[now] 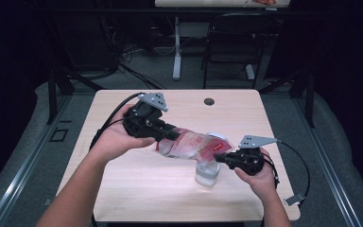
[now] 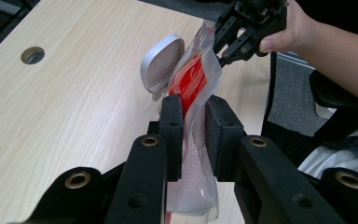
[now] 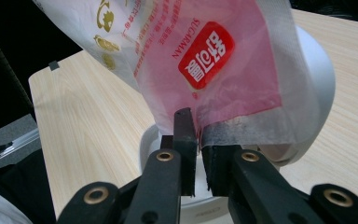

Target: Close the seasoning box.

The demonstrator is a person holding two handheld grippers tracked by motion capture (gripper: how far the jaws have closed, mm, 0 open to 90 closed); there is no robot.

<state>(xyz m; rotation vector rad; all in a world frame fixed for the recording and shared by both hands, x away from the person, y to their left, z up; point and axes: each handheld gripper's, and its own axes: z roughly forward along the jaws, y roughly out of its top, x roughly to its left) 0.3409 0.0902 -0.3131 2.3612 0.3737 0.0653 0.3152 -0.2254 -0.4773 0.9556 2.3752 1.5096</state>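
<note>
While both hands work above the table (image 1: 123, 189), a clear pouch (image 1: 191, 144) with red printing hangs stretched between the two grippers, directly over a white-lidded jar (image 1: 208, 172) that stands on the table. At the end of the pouch farthest from the jar, the left gripper (image 1: 170, 135) has its jaws closed narrowly on the pouch; in the left gripper view both pads press the film, with pale granules bulging below them. At the end right above the jar, the right gripper (image 1: 220, 158) pinches the sealed edge strip of the pouch between nearly closed jaws, clearly so in the right gripper view. The jar lid (image 2: 161, 63) stands open, tilted up beside the pouch. A cable hole (image 1: 209, 101) lies well beyond the jar.
</note>
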